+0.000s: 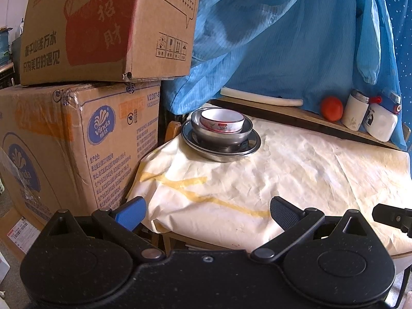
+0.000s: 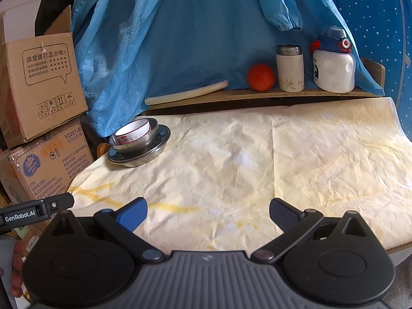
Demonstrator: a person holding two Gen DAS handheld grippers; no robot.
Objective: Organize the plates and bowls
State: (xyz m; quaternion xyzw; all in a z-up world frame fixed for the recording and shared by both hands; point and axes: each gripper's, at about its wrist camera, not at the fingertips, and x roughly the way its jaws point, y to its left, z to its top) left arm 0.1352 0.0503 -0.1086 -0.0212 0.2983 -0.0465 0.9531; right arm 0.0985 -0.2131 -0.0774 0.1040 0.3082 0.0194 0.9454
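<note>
Steel plate with nested bowls sits far beyond both grippers' spread fingers.

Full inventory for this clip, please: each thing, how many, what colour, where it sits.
white bowl: 1, white with red trim, nested in the steel bowl
steel bowl: 1, silver, on the steel plate
steel plate: 1, silver, table's far-left corner
table cover: 1, cream, crumpled
orange ball: 1, back ledge
flask: 1, white, right of the ball
bottle: 1, white, blue cap, ledge's right end
white stick: 1, ledge's left
cardboard boxes: 2, brown, stacked left
blue garments: hanging behind
left hand-held gripper: open, empty
right hand-held gripper: open, empty
</note>
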